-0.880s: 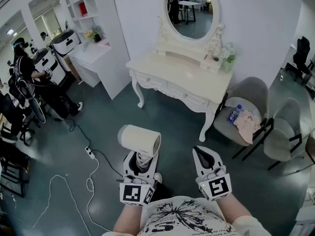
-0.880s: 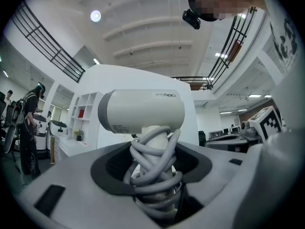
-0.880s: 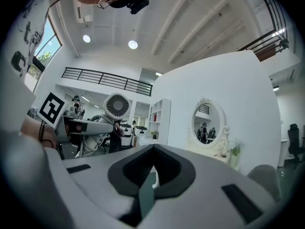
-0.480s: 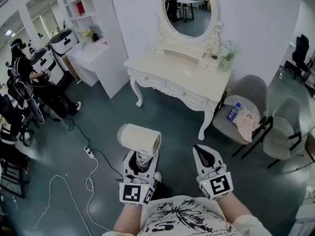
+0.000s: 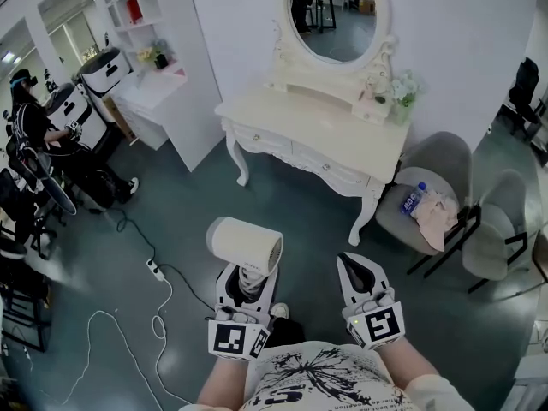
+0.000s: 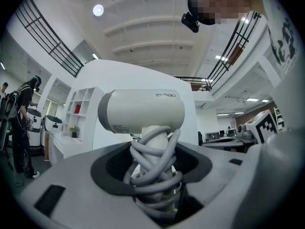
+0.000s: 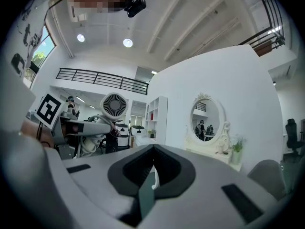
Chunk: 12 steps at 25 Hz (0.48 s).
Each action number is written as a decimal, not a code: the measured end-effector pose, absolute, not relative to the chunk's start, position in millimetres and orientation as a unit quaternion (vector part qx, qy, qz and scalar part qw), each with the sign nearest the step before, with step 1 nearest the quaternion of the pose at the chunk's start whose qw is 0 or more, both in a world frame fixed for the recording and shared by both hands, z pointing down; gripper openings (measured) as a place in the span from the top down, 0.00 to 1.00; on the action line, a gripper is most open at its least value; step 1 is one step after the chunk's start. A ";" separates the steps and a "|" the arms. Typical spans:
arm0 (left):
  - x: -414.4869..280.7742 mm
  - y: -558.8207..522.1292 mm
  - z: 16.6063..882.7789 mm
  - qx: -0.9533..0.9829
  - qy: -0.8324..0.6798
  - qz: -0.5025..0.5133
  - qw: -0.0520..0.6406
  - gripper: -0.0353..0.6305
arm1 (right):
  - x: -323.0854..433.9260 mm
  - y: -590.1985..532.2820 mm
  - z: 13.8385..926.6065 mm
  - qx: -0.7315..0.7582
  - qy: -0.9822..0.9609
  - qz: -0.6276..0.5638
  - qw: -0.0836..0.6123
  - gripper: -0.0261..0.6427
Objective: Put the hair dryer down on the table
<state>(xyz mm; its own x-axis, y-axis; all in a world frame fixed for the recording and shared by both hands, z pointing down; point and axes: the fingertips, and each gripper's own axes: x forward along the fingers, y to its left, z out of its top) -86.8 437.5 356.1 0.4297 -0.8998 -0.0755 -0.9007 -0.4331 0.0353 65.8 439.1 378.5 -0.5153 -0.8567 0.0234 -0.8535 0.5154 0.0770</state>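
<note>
The cream hair dryer [image 5: 244,245] stands upright over the dark floor, its barrel lying crosswise. My left gripper [image 5: 247,274] is shut on its handle, which has the grey cord wound round it [image 6: 155,168]. In the left gripper view the dryer's barrel [image 6: 143,111] rises just above the jaws. My right gripper [image 5: 353,268] hangs beside it to the right, shut and empty [image 7: 152,163]; the dryer's rear grille [image 7: 114,106] shows at its left. The white dressing table [image 5: 317,127] with an oval mirror stands ahead, well beyond both grippers.
Two grey chairs [image 5: 432,187] stand right of the table, one bearing a bottle [image 5: 413,199] and a cloth. A white cable and power strip [image 5: 156,268] lie on the floor at left. A white shelf unit [image 5: 163,92] and a person stand at the far left.
The head view has shifted a little, so the room sits slightly differently in the picture. Both grippers and the held hair dryer stay almost where they were.
</note>
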 end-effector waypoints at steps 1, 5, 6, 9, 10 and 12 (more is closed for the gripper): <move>-92.7 428.4 356.2 -0.846 0.532 0.042 0.005 0.56 | 59.9 429.5 378.3 0.492 -0.870 -0.026 0.029 0.94; -122.2 385.6 351.9 -0.847 0.529 0.047 0.005 0.56 | 34.0 386.1 373.7 0.500 -0.865 -0.024 0.028 0.93; -130.5 374.4 351.0 -0.848 0.528 0.047 0.005 0.56 | 27.0 374.9 372.9 0.504 -0.863 -0.025 0.028 0.93; -157.9 341.1 350.4 -0.851 0.523 0.048 0.006 0.56 | 4.8 341.5 372.5 0.514 -0.857 -0.027 0.031 0.93; -167.9 330.2 350.2 -0.851 0.522 0.048 0.006 0.56 | -3.0 330.6 372.6 0.518 -0.854 -0.027 0.031 0.93; -187.5 309.2 349.1 -0.852 0.521 0.048 0.008 0.56 | -18.1 309.1 373.3 0.527 -0.849 -0.024 0.031 0.93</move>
<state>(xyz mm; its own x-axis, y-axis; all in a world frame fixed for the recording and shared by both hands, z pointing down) -187.5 309.2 349.1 0.4527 -0.8871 -0.0896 -0.8887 -0.4571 0.0359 -18.1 309.1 373.3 -0.4436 -0.8958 0.0267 -0.8929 0.4443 0.0732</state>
